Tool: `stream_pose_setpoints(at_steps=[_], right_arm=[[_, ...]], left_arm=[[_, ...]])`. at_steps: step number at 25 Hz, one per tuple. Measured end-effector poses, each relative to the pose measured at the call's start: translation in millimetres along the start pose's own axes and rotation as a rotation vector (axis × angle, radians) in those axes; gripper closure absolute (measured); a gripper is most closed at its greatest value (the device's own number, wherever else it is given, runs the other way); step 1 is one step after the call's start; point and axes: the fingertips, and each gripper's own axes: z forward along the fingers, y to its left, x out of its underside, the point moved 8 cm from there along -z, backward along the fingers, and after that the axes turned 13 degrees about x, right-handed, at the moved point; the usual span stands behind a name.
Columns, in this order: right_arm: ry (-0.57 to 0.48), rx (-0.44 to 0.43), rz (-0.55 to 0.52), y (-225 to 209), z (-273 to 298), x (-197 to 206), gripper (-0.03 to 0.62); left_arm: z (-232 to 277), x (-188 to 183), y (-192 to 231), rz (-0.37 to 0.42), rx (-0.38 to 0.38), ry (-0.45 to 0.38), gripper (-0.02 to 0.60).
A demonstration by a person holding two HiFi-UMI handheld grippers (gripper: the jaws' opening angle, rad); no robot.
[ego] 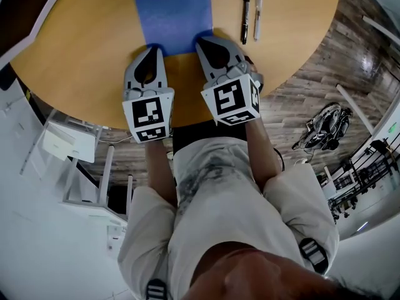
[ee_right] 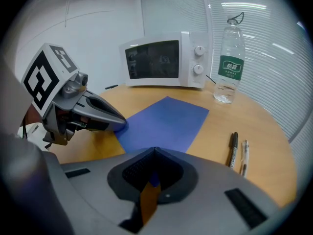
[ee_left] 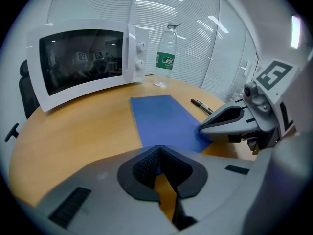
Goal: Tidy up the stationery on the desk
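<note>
Claw L (ego: 154, 45), claw R (ego: 202, 41) on sheet (ego: 172, 8)

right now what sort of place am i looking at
Probably an office or meeting room: a round wooden table with a blue sheet and two pens, a white microwave beside a water bottle, and slatted blinds along the wall behind.

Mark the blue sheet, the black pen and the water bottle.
blue sheet (ego: 172, 11), head view, bare middle of the sheet
black pen (ego: 245, 14), head view, middle of the barrel
water bottle (ee_right: 231, 66), right gripper view, green label
</note>
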Motion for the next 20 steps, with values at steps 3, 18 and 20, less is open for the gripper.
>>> stream_pose_setpoints(at_steps=[3,18,20], right_arm=[[0.005,0.029,0.025,-4.9,-3.6,4.8,0.533],[0.031,0.107,0.08,-28.0,-15.2,21.7,0.533],[0.035,0.11,0.08,-29.0,-15.5,23.1,0.533]], left_arm=[[5.7,-3.6,-4.1,0.022,0.025,0.004,0.572],[23.7,-13.7,-26.8,0.074,0.11,0.019,0.572],[24.6,-13.0,-28.5,0.073,0.114,0.021,0.572]])
